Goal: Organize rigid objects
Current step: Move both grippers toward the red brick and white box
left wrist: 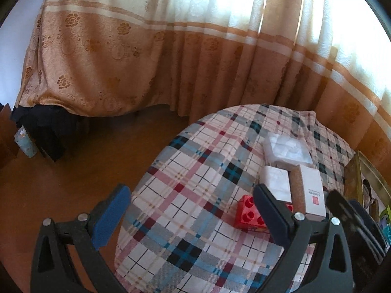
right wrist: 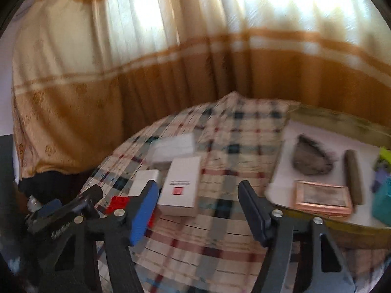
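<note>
Surface: one round table under a plaid cloth (left wrist: pixel 190 171), an orange-and-cream curtain (left wrist: pixel 146 61) behind it
White boxes: three near the cloth's far edge: one tall box with a red square label (right wrist: pixel 182 186), one small plain box (right wrist: pixel 144 182), one pale, blurred box (right wrist: pixel 172 146) farthest back
Red brick: one studded toy brick (left wrist: pixel 248 213), just beside the small box, on the cloth near its edge
Tray: one shallow tray (right wrist: pixel 337 131) at the cloth's right edge, holding one grey stone-like lump (right wrist: pixel 311 157), one brown stick (right wrist: pixel 353 177), one copper-framed plate (right wrist: pixel 322 196)
Left gripper (left wrist: pixel 193 214): jaws spread wide, nothing between them, over the cloth's left edge
Right gripper (right wrist: pixel 198 212): jaws partly spread, nothing pinched, bare cloth between them; the labelled box lies just beyond the blue pad (right wrist: pixel 144 212)
</note>
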